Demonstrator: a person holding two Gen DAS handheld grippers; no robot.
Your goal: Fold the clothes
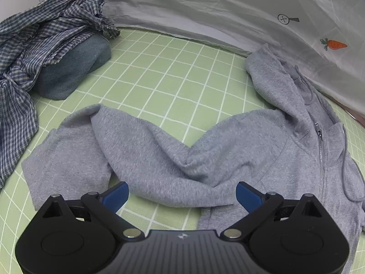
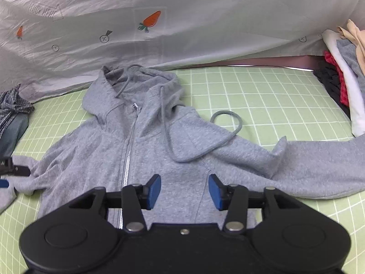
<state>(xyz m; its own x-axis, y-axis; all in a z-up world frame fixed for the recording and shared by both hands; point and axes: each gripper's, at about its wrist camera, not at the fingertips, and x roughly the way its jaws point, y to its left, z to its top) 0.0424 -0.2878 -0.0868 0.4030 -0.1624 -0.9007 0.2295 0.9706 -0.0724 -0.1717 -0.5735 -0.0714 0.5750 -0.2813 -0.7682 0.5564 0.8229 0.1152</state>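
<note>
A grey zip hoodie (image 2: 159, 141) lies front up on the green grid mat (image 2: 273, 96), hood toward the back, zipper closed. Its one sleeve (image 1: 148, 150) is bent across the mat in the left wrist view; the other sleeve (image 2: 308, 166) stretches to the right. A drawstring (image 2: 228, 125) loops onto the mat. My left gripper (image 1: 182, 196) is open and empty, hovering over the bent sleeve. My right gripper (image 2: 184, 191) is open and empty, over the hoodie's chest right of the zipper. The left gripper's tip also shows at the far left edge of the right wrist view (image 2: 9, 173).
A crumpled blue checked shirt (image 1: 41, 45) lies on a folded blue-grey garment (image 1: 75, 68) at the back left. A pile of clothes (image 2: 342, 68) stands at the right edge. A white sheet with carrot prints (image 2: 159, 34) rises behind the mat.
</note>
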